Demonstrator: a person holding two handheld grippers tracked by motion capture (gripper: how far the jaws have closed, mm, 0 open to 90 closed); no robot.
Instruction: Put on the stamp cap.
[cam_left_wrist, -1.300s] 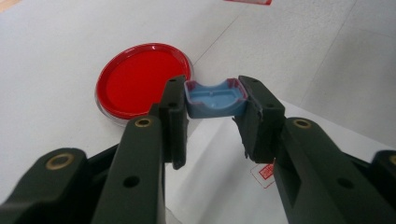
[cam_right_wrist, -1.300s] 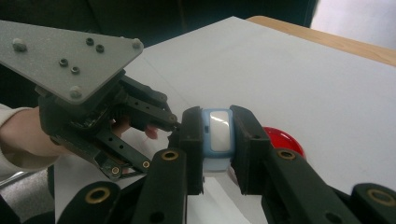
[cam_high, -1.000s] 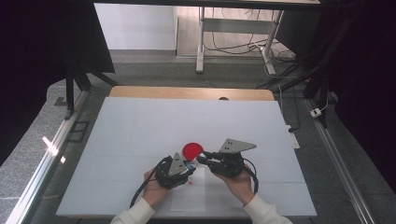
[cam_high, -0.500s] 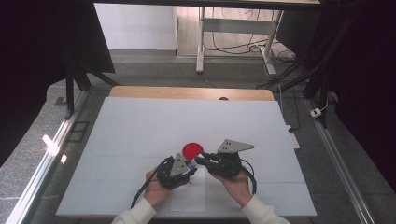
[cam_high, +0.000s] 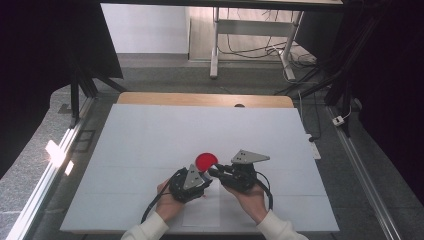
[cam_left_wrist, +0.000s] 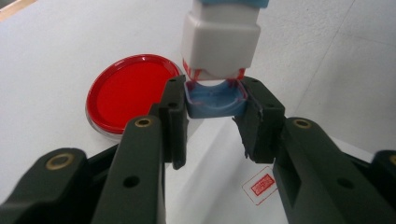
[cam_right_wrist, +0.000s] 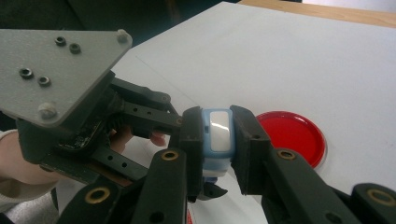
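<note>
A small stamp is held between both grippers, a little above the table. My left gripper (cam_left_wrist: 215, 93) is shut on the stamp's blue end piece (cam_left_wrist: 215, 101). The white body (cam_left_wrist: 220, 39) sticks out beyond its jaws. My right gripper (cam_right_wrist: 217, 126) is shut on that white and blue body (cam_right_wrist: 217, 133), facing the left gripper's grey plate (cam_right_wrist: 56, 56). In the high view the left gripper (cam_high: 203, 175) and right gripper (cam_high: 214, 173) meet tip to tip near the table's front. A round red ink pad (cam_high: 205, 161) lies just behind them.
A white sheet of paper (cam_high: 202, 212) lies under the hands and bears a red rectangular stamp print (cam_left_wrist: 261, 184). The white table (cam_high: 150, 135) stretches far behind and to both sides. A wooden strip (cam_high: 200, 99) runs along its far edge.
</note>
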